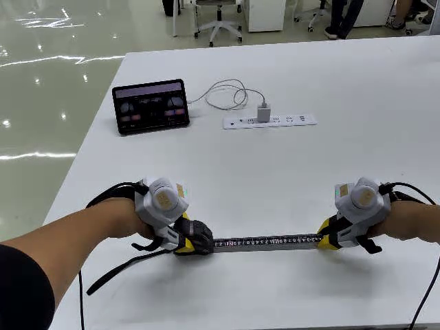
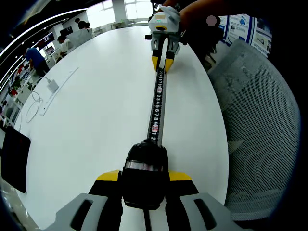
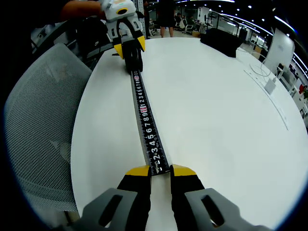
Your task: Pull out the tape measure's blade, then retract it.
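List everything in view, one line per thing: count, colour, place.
table: one, white, under everything.
tape measure: one, black, near edge of the table, in the left tongs.
blade: one, dark with white numerals, drawn out flat between the two tongs.
tablet: one, black, screen lit, far left.
power strip: one, white, right of the tablet.
charger: one, white, plugged into the power strip, white cable looping behind.
mesh chair: one, grey, beside the table's near edge.
left tongs: one, grey, yellow tips, shut on the tape measure.
right tongs: one, grey, yellow tips, shut on the blade's end.
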A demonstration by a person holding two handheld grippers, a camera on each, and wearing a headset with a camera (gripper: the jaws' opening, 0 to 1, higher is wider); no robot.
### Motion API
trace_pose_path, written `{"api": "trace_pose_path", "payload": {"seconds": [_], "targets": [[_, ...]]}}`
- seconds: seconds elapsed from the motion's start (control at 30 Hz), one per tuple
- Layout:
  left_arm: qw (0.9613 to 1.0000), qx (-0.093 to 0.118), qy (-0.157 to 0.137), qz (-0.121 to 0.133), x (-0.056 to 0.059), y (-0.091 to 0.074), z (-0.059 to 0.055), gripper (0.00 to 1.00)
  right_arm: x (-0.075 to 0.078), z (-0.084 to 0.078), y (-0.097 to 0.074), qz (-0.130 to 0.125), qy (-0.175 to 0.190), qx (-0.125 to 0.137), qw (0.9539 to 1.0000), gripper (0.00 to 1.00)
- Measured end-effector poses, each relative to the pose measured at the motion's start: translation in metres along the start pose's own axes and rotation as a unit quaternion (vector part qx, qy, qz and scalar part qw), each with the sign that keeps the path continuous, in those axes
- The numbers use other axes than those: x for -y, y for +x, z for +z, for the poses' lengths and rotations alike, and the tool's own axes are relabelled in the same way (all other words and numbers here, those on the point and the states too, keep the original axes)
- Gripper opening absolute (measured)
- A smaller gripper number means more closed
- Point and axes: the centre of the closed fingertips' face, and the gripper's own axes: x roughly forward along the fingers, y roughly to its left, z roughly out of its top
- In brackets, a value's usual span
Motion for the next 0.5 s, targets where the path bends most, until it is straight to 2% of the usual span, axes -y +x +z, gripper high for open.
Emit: {"api": "trace_pose_path", "payload": {"seconds": [0.5], "targets": [[1.0000,0.002,0.000,0.001,0.0013,-0.0008,0.0005,0.30,0.0036,-0.0040,0.0008,-0.002,0.001,-0.001,1.0000,0.10]]}}
